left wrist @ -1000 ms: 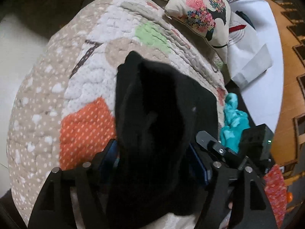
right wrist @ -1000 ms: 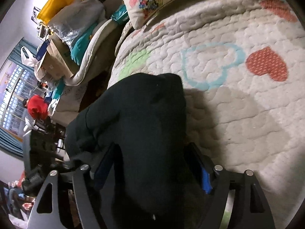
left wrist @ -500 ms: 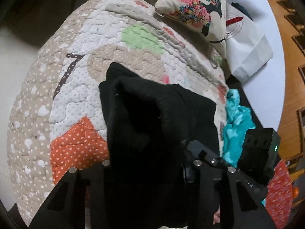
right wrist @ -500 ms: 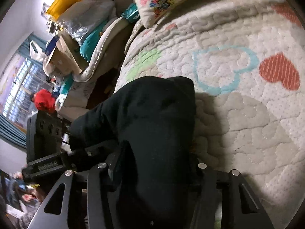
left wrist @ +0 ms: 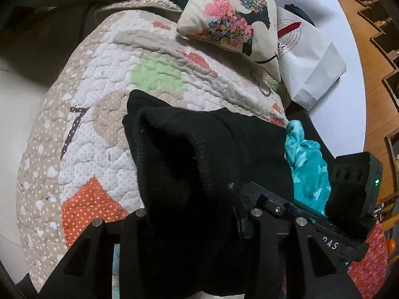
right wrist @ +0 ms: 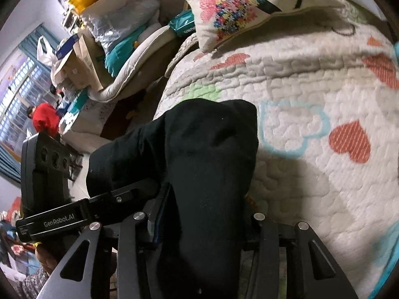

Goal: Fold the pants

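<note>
Black pants are bunched over a patchwork quilt on the bed. My left gripper is shut on the black cloth, which drapes over its fingers and hides the tips. My right gripper is shut on another part of the same pants. The two grippers are close side by side: the right one shows at the lower right of the left wrist view, the left one at the left of the right wrist view.
A floral cushion lies at the far end of the quilt, also in the right wrist view. A teal fleece cloth and white paper bag lie to the right. Piled bags and boxes stand beside the bed.
Both grippers have closed from wide open onto the black pants. The cloth has been pulled toward the cameras and the views have tilted up toward the cushion.
</note>
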### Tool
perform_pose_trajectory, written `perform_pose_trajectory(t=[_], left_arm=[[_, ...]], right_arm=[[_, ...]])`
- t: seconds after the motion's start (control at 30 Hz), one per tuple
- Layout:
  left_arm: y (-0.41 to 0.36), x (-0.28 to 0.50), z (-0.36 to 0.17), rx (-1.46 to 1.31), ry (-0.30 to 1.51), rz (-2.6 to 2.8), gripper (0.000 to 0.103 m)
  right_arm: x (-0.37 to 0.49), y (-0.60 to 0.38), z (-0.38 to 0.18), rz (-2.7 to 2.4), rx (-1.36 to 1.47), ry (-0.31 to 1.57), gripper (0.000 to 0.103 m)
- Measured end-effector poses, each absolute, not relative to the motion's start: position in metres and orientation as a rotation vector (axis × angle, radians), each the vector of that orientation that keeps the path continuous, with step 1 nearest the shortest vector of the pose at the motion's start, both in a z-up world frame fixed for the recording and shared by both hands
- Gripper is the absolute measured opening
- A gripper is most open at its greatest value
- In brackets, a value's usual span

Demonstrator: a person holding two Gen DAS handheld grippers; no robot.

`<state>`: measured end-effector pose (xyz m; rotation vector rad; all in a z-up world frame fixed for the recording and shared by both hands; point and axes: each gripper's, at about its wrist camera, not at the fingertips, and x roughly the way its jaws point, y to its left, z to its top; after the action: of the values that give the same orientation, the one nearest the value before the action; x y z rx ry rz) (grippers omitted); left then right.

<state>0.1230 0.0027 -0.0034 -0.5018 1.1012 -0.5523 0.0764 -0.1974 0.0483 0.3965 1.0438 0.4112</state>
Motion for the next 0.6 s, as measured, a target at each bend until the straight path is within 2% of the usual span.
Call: perform_pose_trajectory(t=[0.6], left_arm=[[-0.006, 0.153, 0.028, -0.508, 1.086, -0.503, 0.039]], right_arm=[[0.114, -0.185, 0.105, 0.434, 0.221, 1.061, 0.045]])
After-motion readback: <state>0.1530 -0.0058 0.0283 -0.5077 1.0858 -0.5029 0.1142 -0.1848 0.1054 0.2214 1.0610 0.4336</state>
